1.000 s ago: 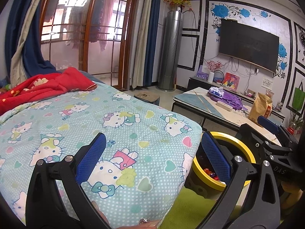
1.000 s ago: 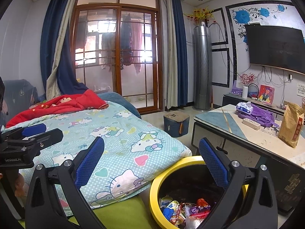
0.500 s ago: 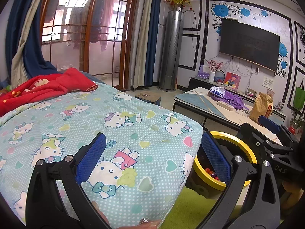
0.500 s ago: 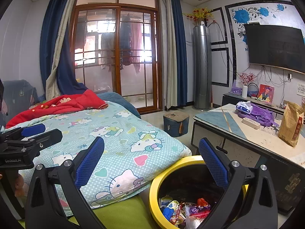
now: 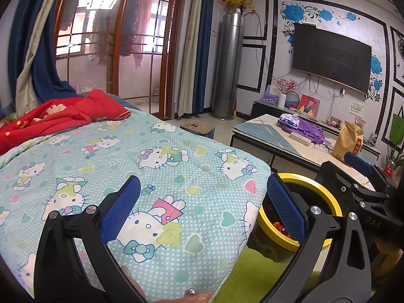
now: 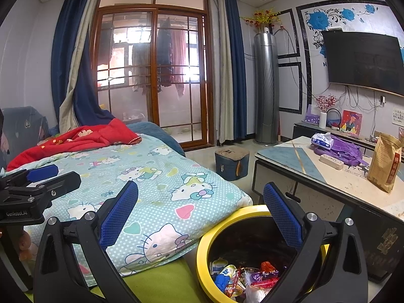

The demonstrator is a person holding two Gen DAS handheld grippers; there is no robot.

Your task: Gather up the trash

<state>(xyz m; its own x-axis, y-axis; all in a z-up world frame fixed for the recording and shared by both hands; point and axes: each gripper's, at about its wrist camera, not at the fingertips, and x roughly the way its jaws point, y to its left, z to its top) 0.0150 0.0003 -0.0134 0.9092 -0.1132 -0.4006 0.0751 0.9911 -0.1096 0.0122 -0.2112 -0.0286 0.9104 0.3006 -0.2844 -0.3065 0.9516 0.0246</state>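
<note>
The right gripper (image 6: 200,214) hangs spread and empty just above the yellow-rimmed bin (image 6: 202,250), which holds the wrappers (image 6: 242,280). The left gripper (image 5: 202,210), also spread and empty, sits over the bed (image 5: 126,151) beside the bin, farther off.

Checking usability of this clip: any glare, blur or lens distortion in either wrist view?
Left wrist view: sharp, strong fisheye bending of the glass door, dark corner vignette. Right wrist view: backlit glass door slightly blown out; trash in the yellow-rimmed bin stays legible; television shows no glare.
</note>
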